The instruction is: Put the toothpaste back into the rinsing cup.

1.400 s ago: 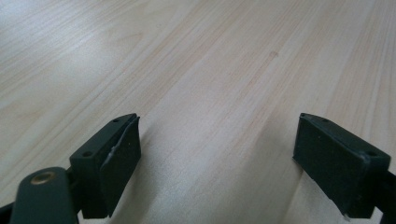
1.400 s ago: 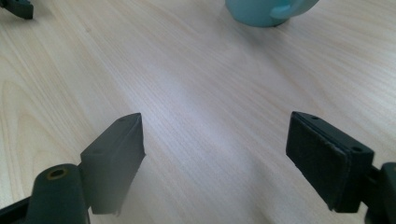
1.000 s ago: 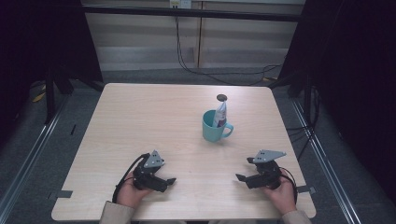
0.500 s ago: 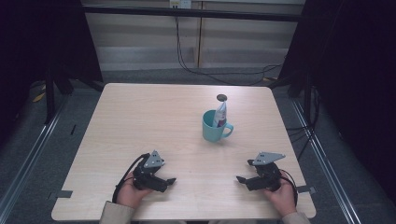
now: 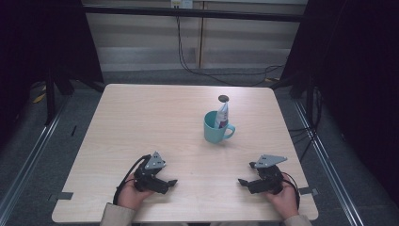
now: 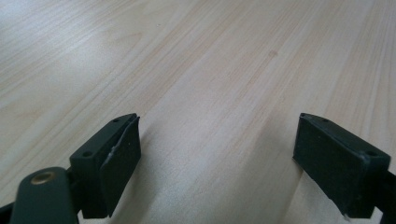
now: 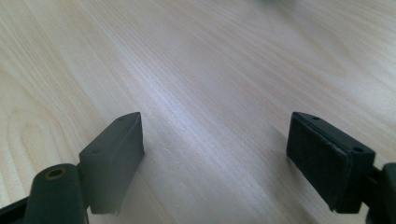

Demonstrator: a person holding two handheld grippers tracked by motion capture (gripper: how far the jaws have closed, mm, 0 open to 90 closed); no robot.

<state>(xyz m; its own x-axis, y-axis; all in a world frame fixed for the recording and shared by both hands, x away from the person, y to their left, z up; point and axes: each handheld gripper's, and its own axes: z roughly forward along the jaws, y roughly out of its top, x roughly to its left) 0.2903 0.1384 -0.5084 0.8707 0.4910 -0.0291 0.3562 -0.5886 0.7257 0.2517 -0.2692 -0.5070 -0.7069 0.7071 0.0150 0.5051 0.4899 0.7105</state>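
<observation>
Left claw and right claw rest on the counter near its front edge, jaws spread wide, gripping nothing. Teal mug, tube standing inside, sits right of counter centre, well apart from both.

A mug stood on the surface, right of centre, with a tube in it. A small disc lay just behind, nearer the far edge.
</observation>
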